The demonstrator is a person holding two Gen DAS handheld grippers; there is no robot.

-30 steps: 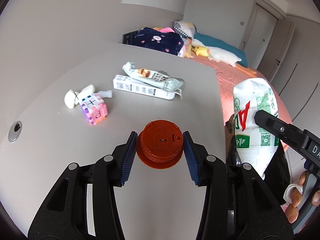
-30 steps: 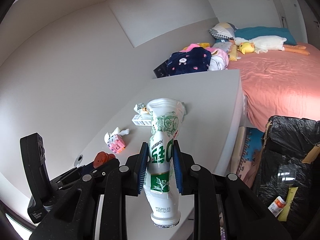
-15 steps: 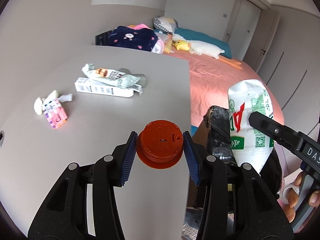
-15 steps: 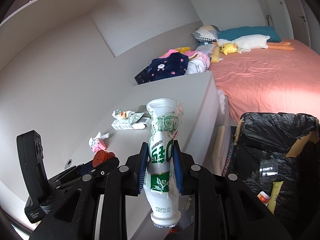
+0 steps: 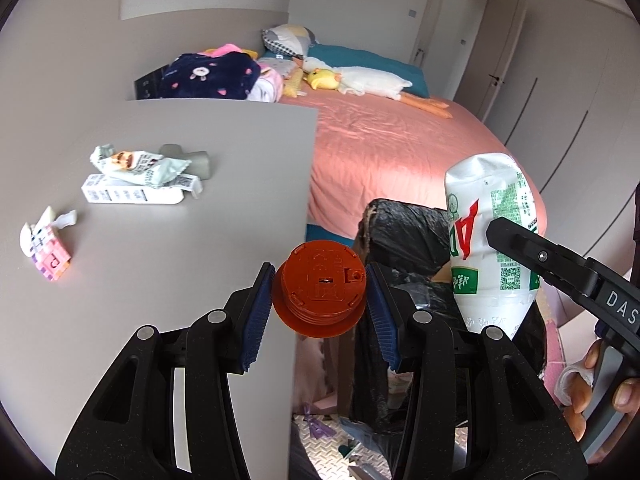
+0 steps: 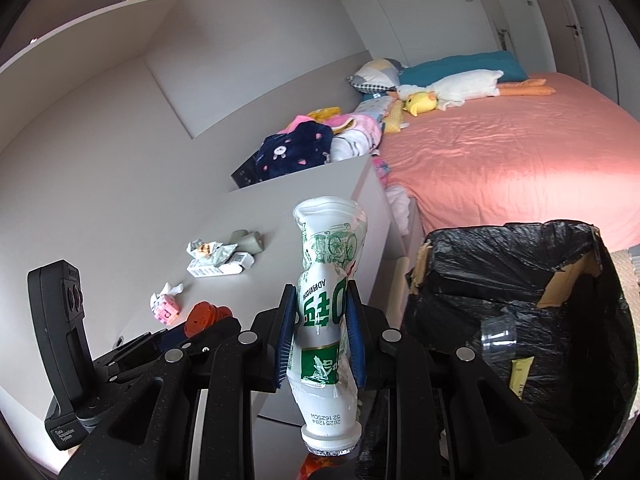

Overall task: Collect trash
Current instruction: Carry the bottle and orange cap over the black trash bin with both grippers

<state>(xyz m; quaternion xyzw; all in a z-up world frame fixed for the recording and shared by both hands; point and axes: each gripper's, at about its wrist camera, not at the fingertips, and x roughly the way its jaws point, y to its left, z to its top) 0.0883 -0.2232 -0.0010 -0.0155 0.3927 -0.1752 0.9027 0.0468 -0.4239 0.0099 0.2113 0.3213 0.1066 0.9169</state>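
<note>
Trash is riding in both of my claws: my left claw (image 5: 320,300) is pinching the round orange cap (image 5: 319,293) between its blue pads, hanging at the counter (image 5: 160,240) edge, and my right claw (image 6: 320,336) is squeezing the crumpled white bottle (image 6: 327,280) at its waist, mouth pointing down, beside the black-lined bin (image 6: 520,280).

Risks I am weighing — the bottle is already dented and its film label looks slick, so it could be sliding through the pads before I am over the opening, and it would be dropping to the floor between counter and bin. The cap is sitting on only 2 narrow contact points on a curved rim; a small twist could be popping it loose. The bin liner is sagging over torn cardboard, so a release near the rim may be bouncing off. Meanwhile the snack wrapper (image 5: 136,164), the white carton (image 5: 132,194) and the tissue wad (image 5: 60,220) are lying back on the counter, uncollected.
</note>
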